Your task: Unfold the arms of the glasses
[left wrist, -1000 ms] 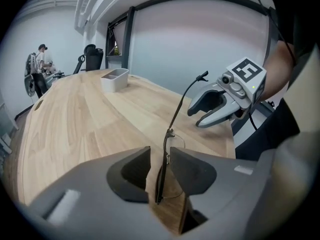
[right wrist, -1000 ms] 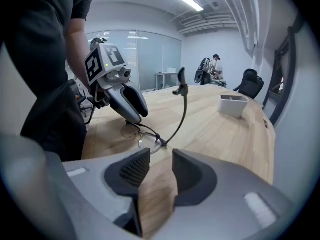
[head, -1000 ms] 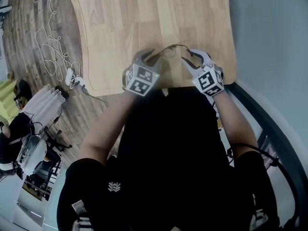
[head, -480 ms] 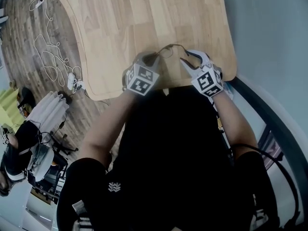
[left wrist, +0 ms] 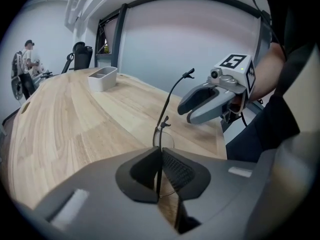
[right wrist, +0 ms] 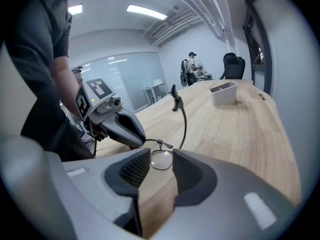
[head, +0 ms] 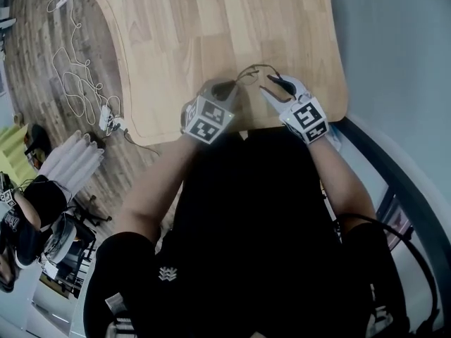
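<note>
A second ago the left claw (head: 223,90) stood wide open around the thin dark wire-rimmed glasses (head: 251,70). Its jaws have just been closing, and in the left gripper view the left claw (left wrist: 160,170) now pinches the thin rim wire between its ribbed pads, with one round clear lens showing just past the tips. The right claw (head: 276,85) has rolled since then, so its marker cube faces the head camera more squarely. In its own view the right claw (right wrist: 161,173) is open and grips nothing, and the lens of the glasses (right wrist: 161,160) lies just beyond the gap without touching either pad. One slender arm of the glasses (left wrist: 173,95) curves upward between the two claws, its dark tip near the right claw (left wrist: 189,112). Whether the frame rests on the pale wooden surface (head: 211,27) or hangs just above it cannot be told. The glasses sit close to the near edge of the surface, towards its right side, where the board ends beside a pale grey wall (head: 394,48). Ahead and to the left the wood lies bare and broad. A small white rectangular tray (left wrist: 102,78) stands well away at the far end. Off the left edge, white cables (head: 70,76) trail across the dark plank floor (head: 28,62).
</note>
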Tool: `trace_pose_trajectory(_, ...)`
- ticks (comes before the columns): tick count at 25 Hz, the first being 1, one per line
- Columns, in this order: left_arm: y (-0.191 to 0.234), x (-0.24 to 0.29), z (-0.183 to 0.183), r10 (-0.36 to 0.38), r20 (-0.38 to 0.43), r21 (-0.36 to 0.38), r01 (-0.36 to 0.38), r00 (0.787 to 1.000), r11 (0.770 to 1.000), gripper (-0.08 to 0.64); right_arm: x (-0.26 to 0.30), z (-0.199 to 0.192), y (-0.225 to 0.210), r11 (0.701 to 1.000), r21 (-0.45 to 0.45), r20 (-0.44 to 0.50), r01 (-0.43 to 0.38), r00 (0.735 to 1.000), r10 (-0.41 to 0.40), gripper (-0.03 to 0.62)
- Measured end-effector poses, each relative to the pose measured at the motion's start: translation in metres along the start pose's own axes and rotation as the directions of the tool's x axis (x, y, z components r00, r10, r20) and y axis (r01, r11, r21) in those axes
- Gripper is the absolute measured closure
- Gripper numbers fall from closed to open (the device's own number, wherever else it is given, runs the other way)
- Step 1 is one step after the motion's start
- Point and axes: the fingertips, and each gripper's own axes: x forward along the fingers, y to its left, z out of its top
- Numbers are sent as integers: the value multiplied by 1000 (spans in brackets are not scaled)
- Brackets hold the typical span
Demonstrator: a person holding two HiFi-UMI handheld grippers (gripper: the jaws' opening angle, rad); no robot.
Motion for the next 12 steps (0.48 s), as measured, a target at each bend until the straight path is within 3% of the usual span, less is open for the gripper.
trace_pose_trajectory(12,-17,-13,0,-34,42,43,33,999,999,537,9,22,16,996,21,35,-87,996,87,460)
